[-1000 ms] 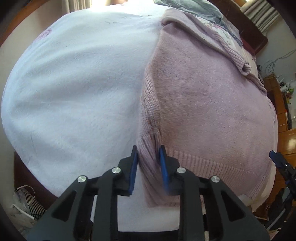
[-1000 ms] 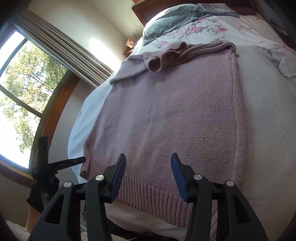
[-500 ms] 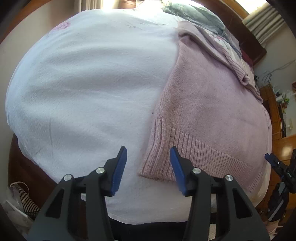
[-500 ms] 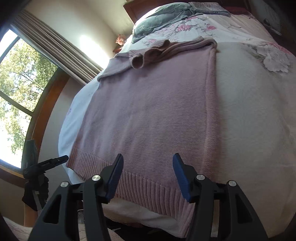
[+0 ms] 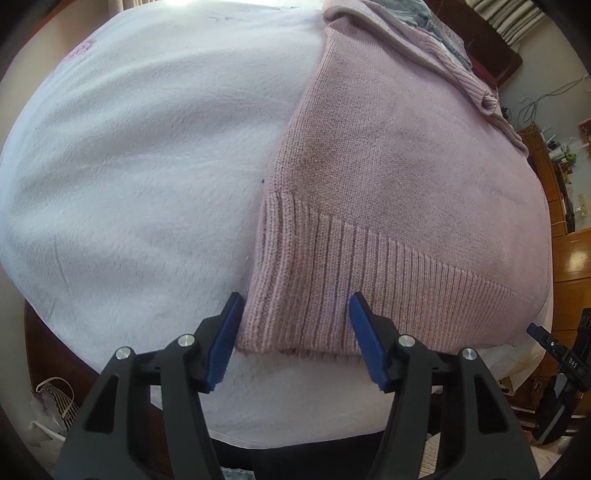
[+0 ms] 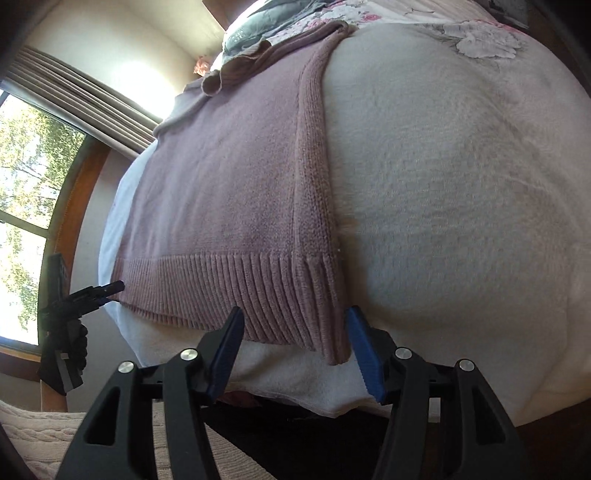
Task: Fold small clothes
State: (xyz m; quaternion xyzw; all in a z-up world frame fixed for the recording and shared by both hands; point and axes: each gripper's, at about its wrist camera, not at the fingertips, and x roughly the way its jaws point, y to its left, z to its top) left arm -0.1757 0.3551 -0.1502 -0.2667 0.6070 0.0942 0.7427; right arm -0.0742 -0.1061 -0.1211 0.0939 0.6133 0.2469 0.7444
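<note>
The pink sweater [image 5: 399,177] lies flat on the bed [image 5: 147,166]; left gripper [image 5: 295,339] and right gripper [image 6: 293,345] hold their fingers apart around its hem corners, low in frame

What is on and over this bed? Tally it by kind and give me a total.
Grippers: 2, left gripper and right gripper, both open
Pink knit sweater: 1
White fleece blanket: 1
Grey cloth at the head of the bed: 1
Total: 5
</note>
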